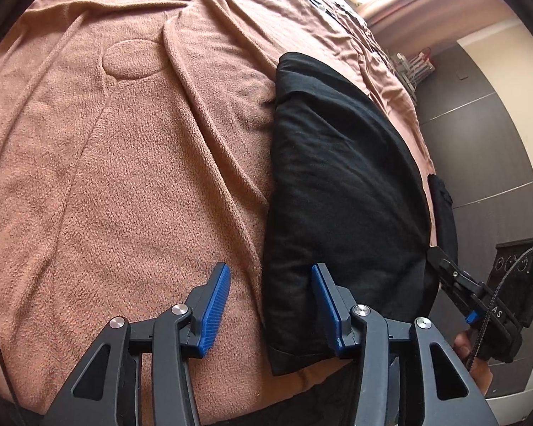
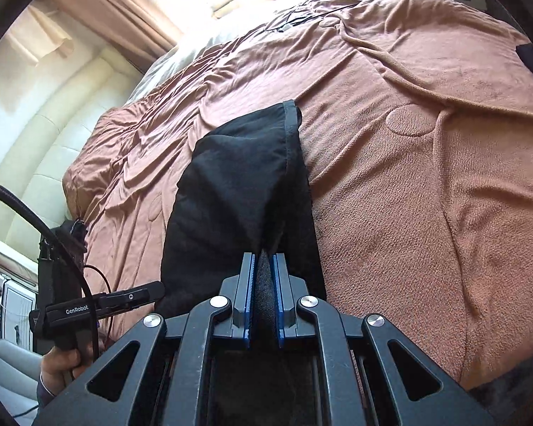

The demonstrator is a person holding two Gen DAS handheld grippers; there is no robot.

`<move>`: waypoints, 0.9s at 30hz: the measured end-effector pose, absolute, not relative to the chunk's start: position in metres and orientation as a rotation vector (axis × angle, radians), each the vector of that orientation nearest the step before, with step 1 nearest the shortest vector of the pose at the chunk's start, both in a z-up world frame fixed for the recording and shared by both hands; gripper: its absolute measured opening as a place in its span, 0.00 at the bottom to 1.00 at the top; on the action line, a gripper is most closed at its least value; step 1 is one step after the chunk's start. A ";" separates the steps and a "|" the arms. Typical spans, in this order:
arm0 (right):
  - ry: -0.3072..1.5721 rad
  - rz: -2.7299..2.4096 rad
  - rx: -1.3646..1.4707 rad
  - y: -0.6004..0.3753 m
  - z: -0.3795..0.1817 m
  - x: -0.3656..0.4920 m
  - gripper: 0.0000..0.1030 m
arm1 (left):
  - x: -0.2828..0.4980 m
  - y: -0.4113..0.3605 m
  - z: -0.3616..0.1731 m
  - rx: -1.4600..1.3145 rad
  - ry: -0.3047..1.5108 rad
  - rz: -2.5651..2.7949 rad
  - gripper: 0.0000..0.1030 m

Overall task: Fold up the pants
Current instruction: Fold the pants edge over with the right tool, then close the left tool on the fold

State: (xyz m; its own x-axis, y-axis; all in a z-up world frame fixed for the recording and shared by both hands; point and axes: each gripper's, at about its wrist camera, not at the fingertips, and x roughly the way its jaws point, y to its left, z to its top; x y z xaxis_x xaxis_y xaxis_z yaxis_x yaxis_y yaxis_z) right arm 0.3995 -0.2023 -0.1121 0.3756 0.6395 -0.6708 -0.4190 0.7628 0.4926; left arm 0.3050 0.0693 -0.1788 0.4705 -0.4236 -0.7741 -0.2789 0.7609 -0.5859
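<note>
- Black pants (image 2: 238, 184) lie lengthwise-folded on our brown blanket (image 1: 124, 177).
- Our right gripper (image 2: 264, 266) pinches their near end; our left gripper (image 1: 270, 284) gapes partway, holding nothing.
- Crosswise folds remain, we judge.

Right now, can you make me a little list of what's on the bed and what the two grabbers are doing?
surface: brown blanket spread over a bed
clothing: black pants, folded into a long strip, lying on the blanket
right gripper: shut, pinching a near bit of the pants
left gripper: open, nothing pressed between its blue pads; the near edge of the pants lies between the fingers
hands: a person's hand holds the left gripper
fold: not finished, the strip still lies long
</note>
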 end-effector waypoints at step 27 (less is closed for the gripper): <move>0.954 0.672 0.317 -0.241 -0.104 0.392 0.62 | 0.287 0.071 -0.177 -0.849 1.057 -0.181 0.46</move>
